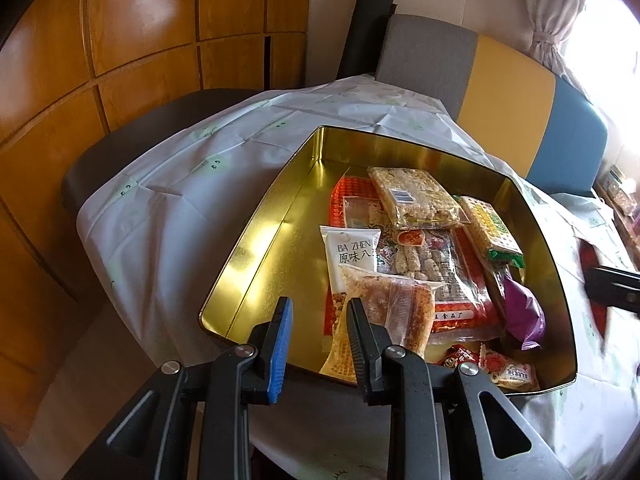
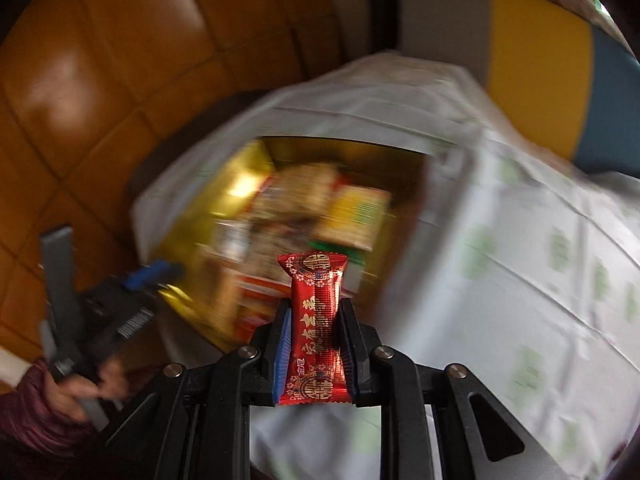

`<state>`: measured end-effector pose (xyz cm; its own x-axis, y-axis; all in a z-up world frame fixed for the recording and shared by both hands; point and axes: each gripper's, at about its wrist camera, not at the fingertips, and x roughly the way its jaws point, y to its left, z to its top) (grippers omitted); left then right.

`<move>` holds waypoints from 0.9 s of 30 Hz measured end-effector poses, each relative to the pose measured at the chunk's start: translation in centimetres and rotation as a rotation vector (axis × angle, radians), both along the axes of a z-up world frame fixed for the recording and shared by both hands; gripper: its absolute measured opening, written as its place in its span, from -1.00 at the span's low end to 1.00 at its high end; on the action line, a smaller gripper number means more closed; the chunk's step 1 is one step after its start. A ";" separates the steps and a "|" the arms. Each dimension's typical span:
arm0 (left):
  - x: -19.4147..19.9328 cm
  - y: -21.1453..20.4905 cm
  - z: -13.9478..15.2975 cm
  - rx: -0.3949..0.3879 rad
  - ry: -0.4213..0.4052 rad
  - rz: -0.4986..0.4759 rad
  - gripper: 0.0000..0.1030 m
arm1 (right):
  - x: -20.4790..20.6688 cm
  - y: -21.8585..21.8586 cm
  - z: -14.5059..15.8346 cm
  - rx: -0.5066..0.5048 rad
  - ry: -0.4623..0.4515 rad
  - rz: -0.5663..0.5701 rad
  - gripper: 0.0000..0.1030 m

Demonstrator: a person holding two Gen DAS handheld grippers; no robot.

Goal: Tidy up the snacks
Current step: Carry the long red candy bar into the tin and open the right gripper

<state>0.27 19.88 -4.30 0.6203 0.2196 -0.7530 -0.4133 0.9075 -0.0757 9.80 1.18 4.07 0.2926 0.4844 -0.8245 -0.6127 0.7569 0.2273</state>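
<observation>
The gold tin (image 1: pixel 256 240) stands on the table's white cloth (image 1: pixel 192 184), near the table's near edge, and already contains most of the visible snacks: a clear pack of puffed-rice bars (image 1: pixel 416 196) toward the far wall, a yellow-and-green pack (image 1: pixel 490 228) against the right wall, a white pouch (image 1: pixel 352 256) and a clear bag of brown pieces (image 1: pixel 384 304) toward the near wall, a purple packet (image 1: pixel 524 312) at the right, and small red sweets (image 1: pixel 508 368) in the near right corner. The left half of the tin floor is bare. The left gripper (image 1: pixel 320 316) hovers over the near wall of the tin, jaws partly apart, with nothing between them. The right gripper (image 2: pixel 314 336) is clamped on a red wrapped sweet (image 2: pixel 316 320), held upright above the cloth at the tin's near right side; the background in the right wrist view is motion-blurred. Judgement: the task is well advanced. The red wrapped sweet remains to be deposited in the tin. Whether further snacks lie outside the tin cannot be determined, as the cloth visible in these views carries none.
</observation>
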 end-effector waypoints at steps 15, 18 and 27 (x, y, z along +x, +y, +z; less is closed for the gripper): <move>0.1 0.5 -0.6 -0.001 0.005 0.007 -0.45 | 0.9 6.4 -7.4 -0.058 0.111 0.032 -0.38; 0.1 0.3 -0.7 0.004 0.004 0.004 -0.45 | 0.6 5.8 -6.6 -0.052 0.086 0.029 -0.38; -0.2 -0.4 -0.2 0.027 -0.009 -0.007 -0.45 | -1.4 6.4 -7.7 -0.139 0.052 0.068 -0.49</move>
<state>0.10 19.44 -4.46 0.6286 0.2353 -0.7413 -0.4066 0.9119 -0.0553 8.44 7.55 -3.59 0.2181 0.3823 -0.8979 -0.6541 0.7401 0.1562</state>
